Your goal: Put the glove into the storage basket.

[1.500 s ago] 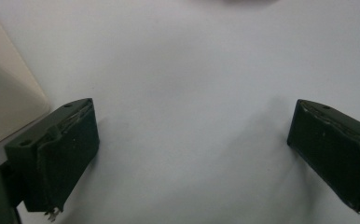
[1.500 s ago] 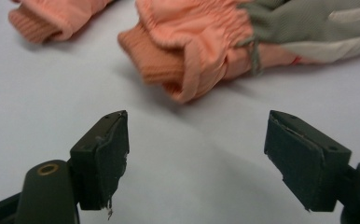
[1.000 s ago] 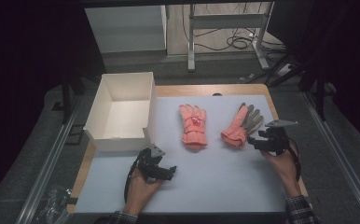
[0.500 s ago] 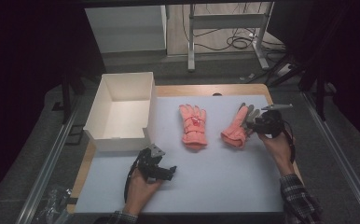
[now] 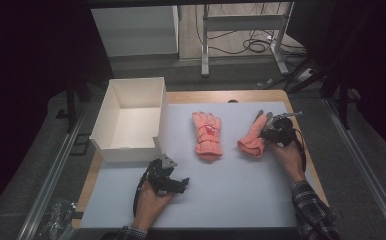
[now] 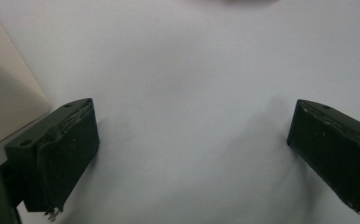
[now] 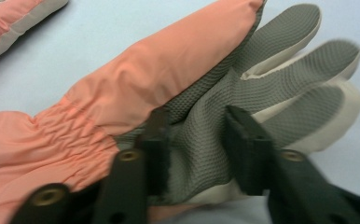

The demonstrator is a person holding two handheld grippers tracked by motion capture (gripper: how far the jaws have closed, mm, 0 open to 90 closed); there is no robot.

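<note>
Box [image 5: 131, 120] sits at the mat's [image 5: 241, 195] far left corner. First glove [image 5: 207, 134] lies mid-mat, right of the box; second glove [image 5: 255, 136] just right of that, apart from it (tilted). Right gripper [image 5: 270, 131] at the second glove; left gripper [image 5: 173, 181] before the box.

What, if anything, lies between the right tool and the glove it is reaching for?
Nothing visible. In the right gripper view the right tool has its jaws on either side of a fold of the right glove, and they have just been closing on it. The other glove lies apart, to its left.
</note>
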